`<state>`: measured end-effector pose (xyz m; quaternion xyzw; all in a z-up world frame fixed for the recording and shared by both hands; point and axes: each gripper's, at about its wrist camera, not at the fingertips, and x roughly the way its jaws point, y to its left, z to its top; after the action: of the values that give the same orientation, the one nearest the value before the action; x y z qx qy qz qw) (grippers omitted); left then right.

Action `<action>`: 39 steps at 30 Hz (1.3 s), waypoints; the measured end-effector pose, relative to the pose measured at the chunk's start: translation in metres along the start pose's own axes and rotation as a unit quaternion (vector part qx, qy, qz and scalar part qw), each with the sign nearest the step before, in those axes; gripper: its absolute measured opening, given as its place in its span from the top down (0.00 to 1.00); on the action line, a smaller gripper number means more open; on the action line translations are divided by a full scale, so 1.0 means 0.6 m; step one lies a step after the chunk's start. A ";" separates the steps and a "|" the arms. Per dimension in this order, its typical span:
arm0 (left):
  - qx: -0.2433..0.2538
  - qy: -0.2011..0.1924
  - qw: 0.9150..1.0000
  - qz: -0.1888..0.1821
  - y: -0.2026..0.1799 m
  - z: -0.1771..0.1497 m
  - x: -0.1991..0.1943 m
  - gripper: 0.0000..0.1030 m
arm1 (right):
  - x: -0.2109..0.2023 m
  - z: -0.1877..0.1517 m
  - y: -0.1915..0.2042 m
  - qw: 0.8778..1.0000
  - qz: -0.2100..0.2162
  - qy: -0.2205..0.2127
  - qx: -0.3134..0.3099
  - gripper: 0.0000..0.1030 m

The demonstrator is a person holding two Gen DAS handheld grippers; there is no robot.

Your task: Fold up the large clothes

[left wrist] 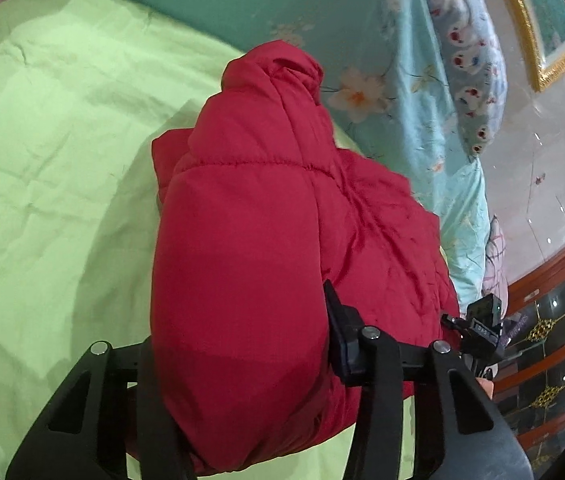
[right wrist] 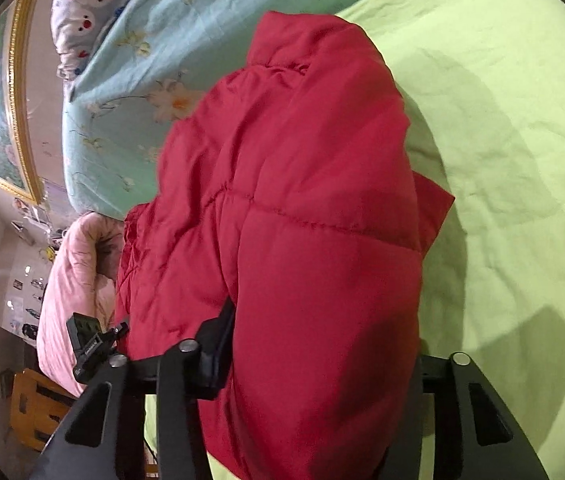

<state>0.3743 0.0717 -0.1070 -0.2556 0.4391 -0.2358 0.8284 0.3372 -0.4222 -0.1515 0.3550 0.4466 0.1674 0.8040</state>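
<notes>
My left gripper [left wrist: 242, 360] and right gripper [right wrist: 322, 360] are each clamped on a thick wad of the red padded jacket [left wrist: 266, 216], partly lifted off the green sheet [left wrist: 42, 160]. It is bunched, not flat; the folding looks mostly undone.

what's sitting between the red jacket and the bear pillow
The teal floral quilt lies between the red jacket and the bear pillow; both wrist views show it.
</notes>
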 end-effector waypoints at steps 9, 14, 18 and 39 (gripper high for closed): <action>0.004 -0.020 1.000 0.005 -0.009 -0.089 -0.123 0.58 | -0.039 -0.092 0.054 0.999 0.021 0.030 -0.036 0.58; -0.003 -0.023 1.000 0.009 -0.004 -0.166 -0.187 0.58 | -0.068 -0.156 0.073 0.998 0.028 0.037 -0.044 0.58; 0.005 -0.026 1.000 0.015 -0.011 -0.195 -0.208 0.58 | -0.083 -0.199 0.086 0.998 0.027 0.039 -0.051 0.58; -0.003 -0.015 0.998 0.063 0.043 -0.222 -0.167 0.47 | -0.062 -0.241 0.022 1.000 0.025 0.007 0.003 0.44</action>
<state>0.2155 0.1242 -0.1270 -0.2336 0.4429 -0.1778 0.8471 0.1966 -0.3738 -0.1700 0.3675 0.4437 0.1882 0.7954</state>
